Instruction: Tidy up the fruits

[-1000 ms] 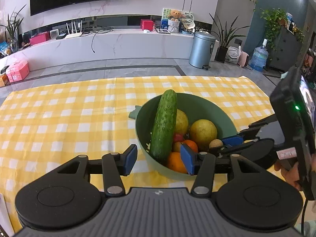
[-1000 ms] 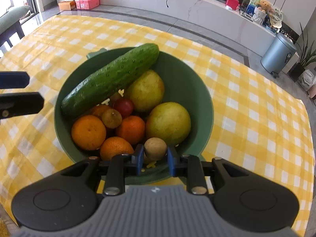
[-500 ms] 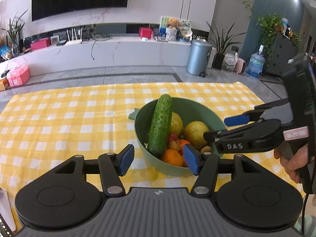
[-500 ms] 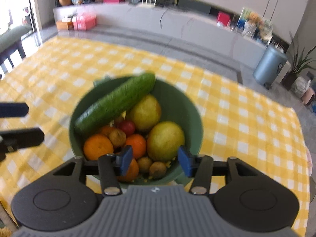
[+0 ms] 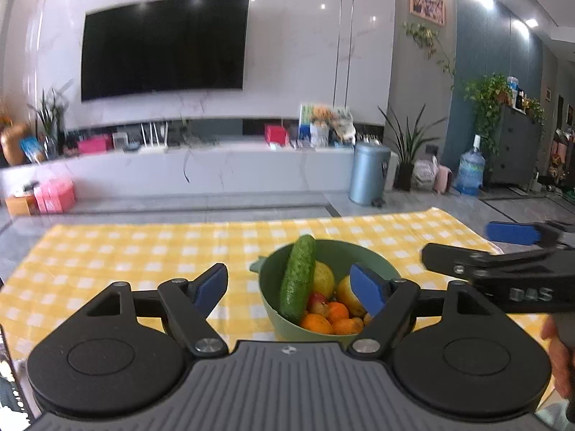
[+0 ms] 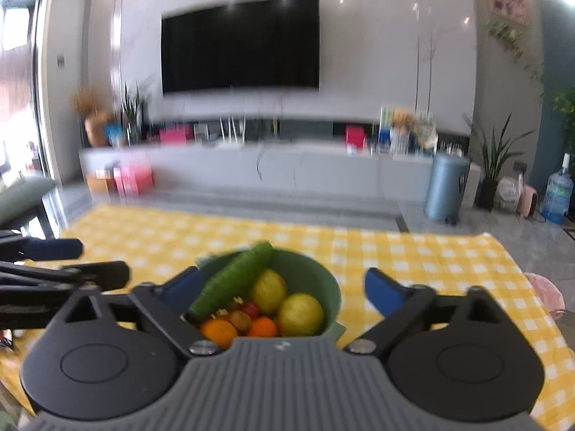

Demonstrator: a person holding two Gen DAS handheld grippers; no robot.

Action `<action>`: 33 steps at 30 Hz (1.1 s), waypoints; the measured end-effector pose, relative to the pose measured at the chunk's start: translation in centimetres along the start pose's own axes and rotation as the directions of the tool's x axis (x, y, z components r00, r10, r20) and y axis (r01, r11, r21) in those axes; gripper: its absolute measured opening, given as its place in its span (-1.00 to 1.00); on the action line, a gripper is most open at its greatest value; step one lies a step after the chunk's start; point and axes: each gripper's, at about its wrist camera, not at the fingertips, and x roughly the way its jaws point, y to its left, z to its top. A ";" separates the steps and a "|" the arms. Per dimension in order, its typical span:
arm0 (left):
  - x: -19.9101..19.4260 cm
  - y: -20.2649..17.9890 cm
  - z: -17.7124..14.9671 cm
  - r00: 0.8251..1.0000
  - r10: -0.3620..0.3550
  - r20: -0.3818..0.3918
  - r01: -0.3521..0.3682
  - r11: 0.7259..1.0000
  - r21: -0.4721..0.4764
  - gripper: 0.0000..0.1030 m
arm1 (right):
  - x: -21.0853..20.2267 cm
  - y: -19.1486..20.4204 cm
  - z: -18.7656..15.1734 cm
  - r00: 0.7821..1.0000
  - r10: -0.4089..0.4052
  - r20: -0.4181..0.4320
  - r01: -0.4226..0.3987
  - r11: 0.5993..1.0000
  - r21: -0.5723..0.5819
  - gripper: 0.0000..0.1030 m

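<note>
Above the checked tablecloth (image 5: 107,251) I am pulling both grippers back from the green bowl (image 6: 323,280): my right gripper (image 6: 284,287) is opening, having let go of the small brown fruit, and my left gripper (image 5: 291,283) is opening too, nothing between its jaws. Cucumber (image 6: 233,280), oranges and lemons are sitting gathered in the bowl, so the sorting is looking finished.

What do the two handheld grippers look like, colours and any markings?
Both match: the left gripper and right gripper have black linkage fingers tipped with blue pads, silver pivot screws, round black discs on either side and a ribbed grey body with a small logo. White lettering marks the right gripper's side, too blurred to read surely.
</note>
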 end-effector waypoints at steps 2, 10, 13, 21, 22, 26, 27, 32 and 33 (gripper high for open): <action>-0.5 -0.4 -0.7 1.000 0.018 0.026 -0.019 0.999 0.026 0.81 | -1.9 0.8 -1.2 0.997 -0.021 0.069 0.020 1.000 0.008 0.92; -1.6 -0.9 -4.1 0.988 0.127 0.090 -0.130 0.991 0.032 0.81 | -4.2 2.7 -6.2 0.992 -0.076 0.105 0.067 0.994 0.090 0.92; -1.3 -0.9 -5.2 0.990 0.127 0.066 -0.129 0.991 0.024 0.81 | -4.3 3.4 -7.8 0.991 -0.091 0.098 0.083 0.993 0.084 0.92; 0.2 -1.1 -7.1 0.992 0.128 -0.020 -0.127 0.990 0.062 0.81 | -3.9 3.4 -10.8 0.985 -0.128 0.115 0.118 0.989 0.095 0.92; 0.5 -0.9 -7.3 0.991 0.128 -0.030 -0.126 0.990 0.055 0.81 | -3.7 3.0 -10.9 0.986 -0.130 0.104 0.118 0.987 0.111 0.92; 1.4 -0.3 -8.3 0.989 0.135 -0.058 -0.134 0.991 0.028 0.81 | -2.8 2.4 -11.1 0.988 -0.147 0.056 0.137 0.979 0.152 0.92; 1.6 -0.2 -8.4 0.988 0.142 -0.058 -0.141 0.990 0.028 0.81 | -2.7 2.3 -11.2 0.988 -0.148 0.049 0.139 0.978 0.154 0.92; 1.6 -0.2 -8.6 0.990 0.134 -0.053 -0.133 0.991 0.021 0.81 | -2.1 2.2 -11.3 0.989 -0.143 0.034 0.135 0.978 0.161 0.92; 1.6 -0.2 -8.6 0.990 0.133 -0.052 -0.132 0.991 0.021 0.81 | -2.0 2.1 -11.3 0.989 -0.142 0.030 0.135 0.977 0.163 0.92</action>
